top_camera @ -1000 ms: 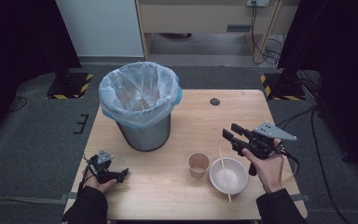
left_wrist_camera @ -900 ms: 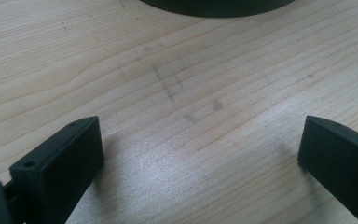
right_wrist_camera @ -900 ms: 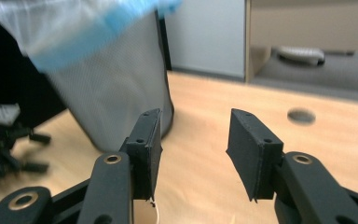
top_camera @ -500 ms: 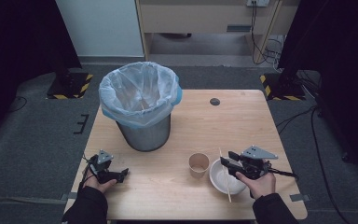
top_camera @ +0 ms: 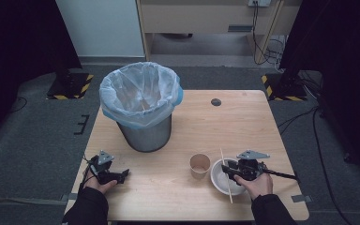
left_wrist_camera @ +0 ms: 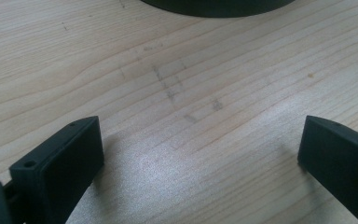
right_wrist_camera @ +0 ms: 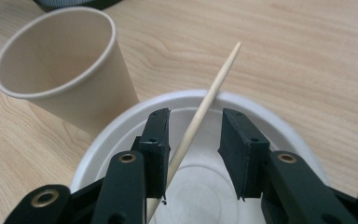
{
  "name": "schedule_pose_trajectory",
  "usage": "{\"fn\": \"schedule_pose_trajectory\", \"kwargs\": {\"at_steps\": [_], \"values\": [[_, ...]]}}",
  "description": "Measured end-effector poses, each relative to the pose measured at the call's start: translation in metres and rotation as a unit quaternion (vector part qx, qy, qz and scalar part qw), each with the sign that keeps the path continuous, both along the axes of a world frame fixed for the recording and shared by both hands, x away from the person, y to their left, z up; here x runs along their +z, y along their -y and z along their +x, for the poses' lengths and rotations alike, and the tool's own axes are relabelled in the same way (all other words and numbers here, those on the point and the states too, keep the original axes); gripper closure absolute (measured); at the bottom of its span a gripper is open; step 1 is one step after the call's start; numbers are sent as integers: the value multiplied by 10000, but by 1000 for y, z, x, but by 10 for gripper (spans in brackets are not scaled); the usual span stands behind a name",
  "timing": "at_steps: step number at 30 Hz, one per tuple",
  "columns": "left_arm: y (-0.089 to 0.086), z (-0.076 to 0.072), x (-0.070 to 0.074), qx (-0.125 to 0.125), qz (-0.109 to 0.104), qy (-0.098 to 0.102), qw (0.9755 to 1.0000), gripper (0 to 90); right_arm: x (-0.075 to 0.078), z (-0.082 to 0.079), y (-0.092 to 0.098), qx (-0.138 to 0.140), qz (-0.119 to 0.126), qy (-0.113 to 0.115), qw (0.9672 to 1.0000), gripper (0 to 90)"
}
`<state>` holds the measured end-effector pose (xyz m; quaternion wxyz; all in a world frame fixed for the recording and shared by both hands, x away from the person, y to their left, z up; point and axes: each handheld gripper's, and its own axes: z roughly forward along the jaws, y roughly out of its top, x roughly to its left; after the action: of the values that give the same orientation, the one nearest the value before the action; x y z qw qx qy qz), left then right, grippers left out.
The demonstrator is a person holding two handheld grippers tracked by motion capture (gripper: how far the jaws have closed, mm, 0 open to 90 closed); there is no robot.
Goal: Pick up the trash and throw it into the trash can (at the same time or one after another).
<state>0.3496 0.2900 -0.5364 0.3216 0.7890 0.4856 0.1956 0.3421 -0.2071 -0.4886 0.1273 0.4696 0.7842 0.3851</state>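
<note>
A thin wooden stick lies slanted across a white bowl near the table's front right. In the right gripper view the stick passes between my right gripper's black jaws, close to the left one with a gap to the right one. The jaws have just been closing, and they hang low inside the bowl's rim. From above, the right gripper sits over the bowl. My left gripper rests at the front left, and its jaws stand wide open over bare wood.
A tan paper cup stands upright just left of the bowl, close to the right gripper's left jaw. A metal bin lined with a plastic bag stands at the table's back left. A small dark disc is set in the table's far side.
The right gripper has come down from above the table's right side into the bowl. Its jaws now stand narrower on either side of the stick. The left gripper has not moved.
</note>
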Motion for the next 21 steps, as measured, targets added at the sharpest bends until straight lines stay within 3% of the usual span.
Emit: {"fn": "schedule_pose_trajectory", "kwargs": {"at_steps": [16,21], "values": [[0,0,0,-1,1,-1,10000,0,-1,6,2,-120,-57,-320,9994,846],[0,0,0,0,0,0,10000,0,0,6,3,-116,-84,-317,9994,854]]}}
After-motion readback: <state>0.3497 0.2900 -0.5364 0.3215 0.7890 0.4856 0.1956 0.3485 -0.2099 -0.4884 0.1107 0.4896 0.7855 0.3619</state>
